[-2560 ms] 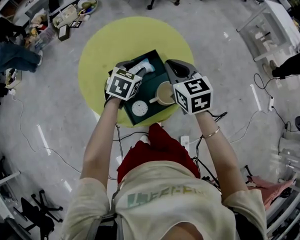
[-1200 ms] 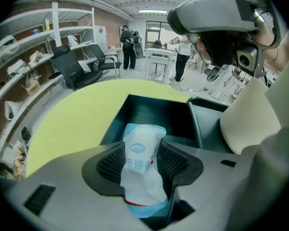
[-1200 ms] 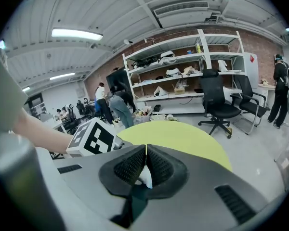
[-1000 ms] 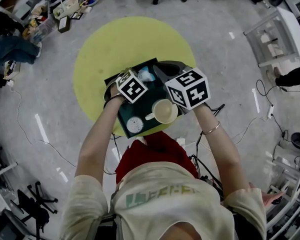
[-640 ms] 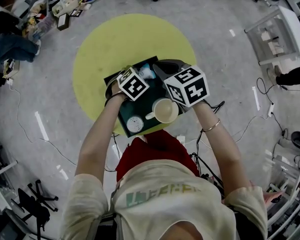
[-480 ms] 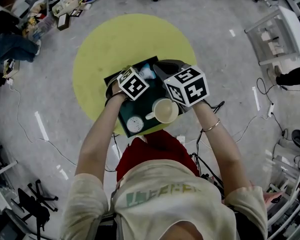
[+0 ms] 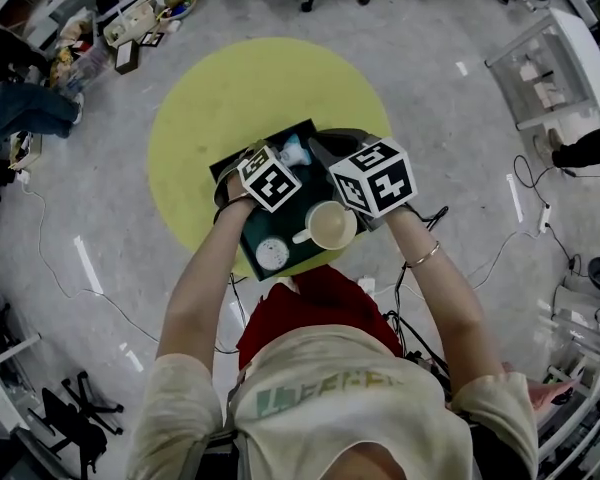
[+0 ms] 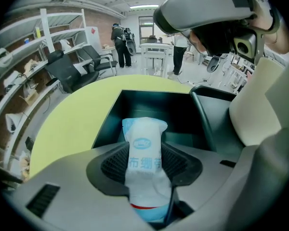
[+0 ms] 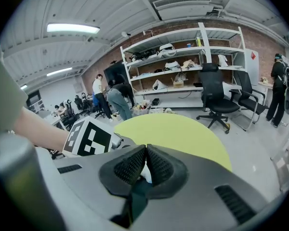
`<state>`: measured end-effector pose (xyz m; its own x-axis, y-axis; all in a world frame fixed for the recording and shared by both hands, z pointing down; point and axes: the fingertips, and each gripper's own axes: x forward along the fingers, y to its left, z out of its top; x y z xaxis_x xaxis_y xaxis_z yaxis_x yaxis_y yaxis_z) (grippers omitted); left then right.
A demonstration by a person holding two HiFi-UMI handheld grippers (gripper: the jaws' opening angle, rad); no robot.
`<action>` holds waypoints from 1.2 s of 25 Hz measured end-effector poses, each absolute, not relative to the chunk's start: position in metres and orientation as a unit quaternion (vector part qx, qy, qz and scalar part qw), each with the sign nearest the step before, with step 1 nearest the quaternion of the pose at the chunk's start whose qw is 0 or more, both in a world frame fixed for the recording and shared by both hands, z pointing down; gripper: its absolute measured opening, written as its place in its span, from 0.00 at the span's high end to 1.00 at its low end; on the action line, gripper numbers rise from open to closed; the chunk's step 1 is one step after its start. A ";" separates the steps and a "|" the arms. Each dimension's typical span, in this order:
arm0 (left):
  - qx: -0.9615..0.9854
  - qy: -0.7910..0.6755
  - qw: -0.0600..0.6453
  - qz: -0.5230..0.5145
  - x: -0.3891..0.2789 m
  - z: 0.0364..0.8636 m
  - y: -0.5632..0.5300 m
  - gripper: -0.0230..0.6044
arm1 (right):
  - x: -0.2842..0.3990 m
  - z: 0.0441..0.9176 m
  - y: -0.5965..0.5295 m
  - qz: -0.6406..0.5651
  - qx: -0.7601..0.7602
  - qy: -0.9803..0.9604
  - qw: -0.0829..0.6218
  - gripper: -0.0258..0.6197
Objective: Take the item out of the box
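Closing just now, L gripper (image 8: 144, 163) fingers (image 8: 113, 165) pinch packet (image 8: 144, 141) between them; R gripper (image 9: 145, 153) shut.

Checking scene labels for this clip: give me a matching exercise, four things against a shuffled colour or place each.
Things:
1 table
2 box
3 packet
4 cup

Descriptions:
A white with blue print
B yellow
C in the box, beside a round white dial
D dark green

Pairs: 1-B, 2-D, 3-A, 4-C
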<state>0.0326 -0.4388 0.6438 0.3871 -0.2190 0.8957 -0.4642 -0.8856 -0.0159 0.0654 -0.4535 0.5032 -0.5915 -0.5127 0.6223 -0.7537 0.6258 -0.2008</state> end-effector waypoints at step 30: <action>0.850 -0.290 0.092 0.431 0.010 0.562 -0.429 0.63 | 0.067 0.474 -0.425 0.204 0.398 -0.857 0.256 0.90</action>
